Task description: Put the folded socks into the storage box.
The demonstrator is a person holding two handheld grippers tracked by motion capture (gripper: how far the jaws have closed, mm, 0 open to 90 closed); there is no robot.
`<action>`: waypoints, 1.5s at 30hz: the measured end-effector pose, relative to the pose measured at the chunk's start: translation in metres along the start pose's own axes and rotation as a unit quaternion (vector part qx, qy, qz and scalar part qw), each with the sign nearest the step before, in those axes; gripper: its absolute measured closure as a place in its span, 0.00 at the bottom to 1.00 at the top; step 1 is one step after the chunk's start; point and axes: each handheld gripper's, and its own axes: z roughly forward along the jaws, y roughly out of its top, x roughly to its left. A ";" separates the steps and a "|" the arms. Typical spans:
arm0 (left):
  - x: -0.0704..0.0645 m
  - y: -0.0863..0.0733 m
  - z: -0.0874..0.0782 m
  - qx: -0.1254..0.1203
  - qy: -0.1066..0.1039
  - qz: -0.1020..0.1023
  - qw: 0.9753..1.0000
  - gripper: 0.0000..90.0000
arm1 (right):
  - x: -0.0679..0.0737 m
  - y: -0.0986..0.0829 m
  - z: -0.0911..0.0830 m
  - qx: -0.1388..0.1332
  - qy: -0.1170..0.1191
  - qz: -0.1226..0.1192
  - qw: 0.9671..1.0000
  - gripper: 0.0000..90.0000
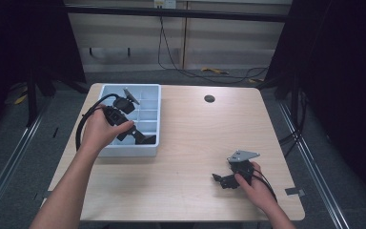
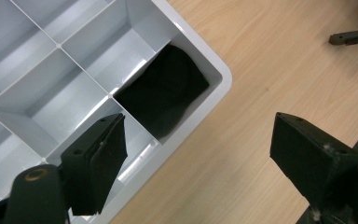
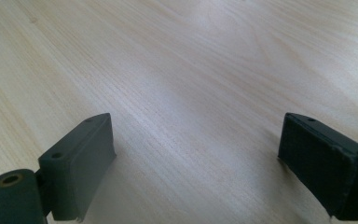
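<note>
A pale blue tray (image 1: 124, 151) divided into several compartments sits at the table's back left. A black object (image 2: 165, 95) lies in the corner compartment of the tray (image 2: 220, 70). The person's left hand holds my left gripper (image 1: 140, 137) above that near right corner. It (image 2: 198, 154) is open and empty, one jaw over the tray and the other over the wood. My right gripper (image 1: 221, 180) rests low near the table's front right, held by the right hand. It (image 3: 196, 158) is open too, with bare wood between its jaws.
The wooden table (image 1: 195, 133) has a round cable hole (image 1: 209, 98) near its back edge. Cables (image 1: 209, 71) lie on the floor beyond the table. The right gripper's jaw (image 2: 352, 37) is seen far off in the left gripper view.
</note>
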 end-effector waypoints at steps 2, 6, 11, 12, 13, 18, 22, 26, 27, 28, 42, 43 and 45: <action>0.000 -0.002 0.000 -0.002 -0.001 -0.002 1.000 0.20 | 0.000 0.000 0.000 0.000 0.000 0.000 1.000 0.11; -0.001 -0.014 0.000 -0.010 -0.009 0.003 1.000 0.20 | 0.000 0.000 0.000 0.000 0.001 -0.001 1.000 0.11; 0.000 -0.022 0.000 -0.011 -0.009 0.001 1.000 0.20 | 0.000 0.000 0.000 0.000 0.001 -0.001 1.000 0.11; 0.001 -0.027 0.001 -0.013 -0.009 -0.002 1.000 0.20 | 0.000 0.000 0.000 0.000 0.000 -0.001 1.000 0.11; 0.001 -0.027 0.001 -0.013 -0.009 -0.002 1.000 0.20 | 0.000 0.000 0.000 0.000 0.000 -0.001 1.000 0.11; 0.002 -0.037 0.002 -0.017 -0.008 0.000 1.000 0.21 | 0.000 0.000 0.000 0.000 0.001 -0.001 1.000 0.11; 0.000 -0.045 0.003 -0.020 -0.007 0.001 1.000 0.21 | 0.000 0.000 0.000 0.000 0.001 -0.001 1.000 0.11; -0.001 -0.053 0.005 -0.019 -0.005 0.005 1.000 0.21 | 0.000 0.000 0.000 0.000 0.000 -0.001 1.000 0.11; -0.001 -0.053 0.005 -0.019 -0.005 0.005 1.000 0.21 | 0.000 0.000 0.000 0.000 0.001 -0.001 1.000 0.11; -0.001 -0.054 0.005 -0.019 -0.005 0.004 1.000 0.21 | 0.000 0.000 0.000 0.000 0.001 -0.001 1.000 0.11; 0.003 -0.077 0.013 -0.020 -0.007 0.001 1.000 0.21 | 0.000 0.000 0.000 0.000 0.001 -0.001 1.000 0.11; 0.003 -0.079 0.014 -0.021 -0.007 0.000 1.000 0.21 | 0.000 0.000 0.000 0.000 0.001 -0.001 1.000 0.11; 0.003 -0.081 0.015 -0.022 -0.010 0.001 1.000 0.21 | 0.000 0.000 0.000 0.000 0.001 -0.001 1.000 0.11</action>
